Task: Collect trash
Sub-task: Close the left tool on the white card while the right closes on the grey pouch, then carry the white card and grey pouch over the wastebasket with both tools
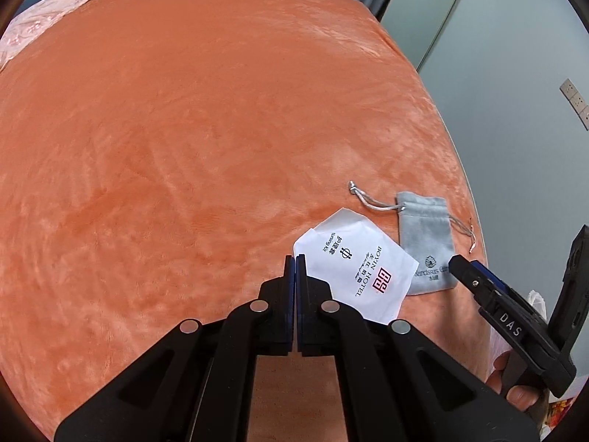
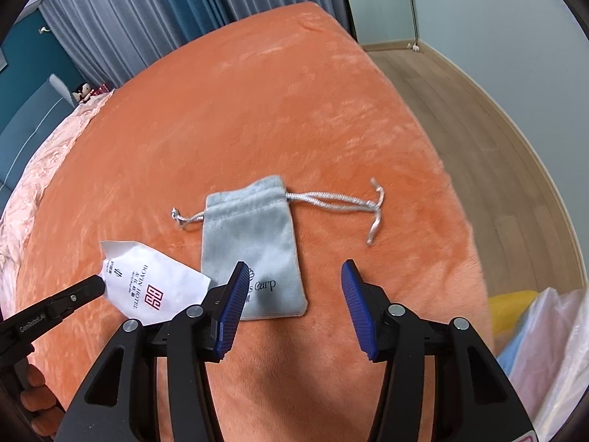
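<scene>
In my right wrist view, the grey velvet drawstring pouch lies at frame centre on the orange plush bedspread. The white printed paper sachet sits lower left of it — corners just overlapping. Pink embroidered quilt runs along the left edge; wooden floor — right.

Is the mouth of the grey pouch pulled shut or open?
Shut. In the right wrist view the grey pouch lies flat on the orange blanket, its neck gathered, cords trailing to both sides.
</scene>
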### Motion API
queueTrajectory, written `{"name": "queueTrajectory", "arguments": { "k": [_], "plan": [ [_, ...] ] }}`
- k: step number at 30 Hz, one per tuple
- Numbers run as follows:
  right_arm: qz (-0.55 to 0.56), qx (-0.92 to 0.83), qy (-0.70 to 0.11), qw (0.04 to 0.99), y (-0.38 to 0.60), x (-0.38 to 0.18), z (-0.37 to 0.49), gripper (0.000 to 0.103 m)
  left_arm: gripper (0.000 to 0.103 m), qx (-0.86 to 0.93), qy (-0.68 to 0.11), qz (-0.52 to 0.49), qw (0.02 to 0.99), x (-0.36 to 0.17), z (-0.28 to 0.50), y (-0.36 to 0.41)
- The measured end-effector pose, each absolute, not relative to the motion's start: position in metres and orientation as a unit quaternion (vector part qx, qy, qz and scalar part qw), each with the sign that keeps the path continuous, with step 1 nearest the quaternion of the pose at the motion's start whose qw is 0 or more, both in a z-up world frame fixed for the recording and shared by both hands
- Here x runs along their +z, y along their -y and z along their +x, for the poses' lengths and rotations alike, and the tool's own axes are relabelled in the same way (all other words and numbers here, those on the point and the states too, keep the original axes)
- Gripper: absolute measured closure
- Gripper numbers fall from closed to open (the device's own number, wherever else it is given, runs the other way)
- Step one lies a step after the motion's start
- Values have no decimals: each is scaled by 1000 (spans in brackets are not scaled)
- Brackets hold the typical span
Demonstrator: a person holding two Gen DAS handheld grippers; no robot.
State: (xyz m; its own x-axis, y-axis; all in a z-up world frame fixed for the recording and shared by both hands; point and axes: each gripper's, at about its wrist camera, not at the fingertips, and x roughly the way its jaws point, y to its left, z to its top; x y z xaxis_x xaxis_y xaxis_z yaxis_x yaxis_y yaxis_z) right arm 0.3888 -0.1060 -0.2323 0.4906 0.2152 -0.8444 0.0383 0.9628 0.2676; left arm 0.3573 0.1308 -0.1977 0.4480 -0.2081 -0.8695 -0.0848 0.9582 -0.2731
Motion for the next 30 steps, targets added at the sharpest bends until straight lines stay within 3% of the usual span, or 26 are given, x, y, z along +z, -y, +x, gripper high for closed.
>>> {"name": "queueTrajectory", "arguments": {
  "k": [5, 7, 9, 13, 18, 23, 24, 30],
  "plan": [
    [128, 57, -507, 850, 97, -242, 389, 71, 96, -39, -543, -182, 819, -212, 357, -134],
    [129, 62, -507, 850, 95, -242, 388, 81, 79, -36, -552, -198, 809, -220, 356, -133],
    [133, 69, -507, 849, 94, -243, 386, 90, 68, -35, -557, -214, 802, -227, 356, -132],
    [141, 80, -505, 847, 92, -242, 379, 94, 58, -36, -553, -221, 802, -229, 356, -123],
    [150, 100, -507, 843, 80, -242, 361, 95, 63, -43, -553, -221, 802, -229, 362, -111],
    [141, 104, -508, 843, 70, -239, 342, 95, 92, -48, -551, -211, 806, -225, 360, -102],
    [146, 104, -508, 842, 72, -237, 338, 95, 103, -49, -552, -211, 805, -224, 359, -102],
    [152, 101, -501, 846, 84, -220, 315, 95, 103, -69, -546, -197, 812, -205, 345, -87]
  ]
}}
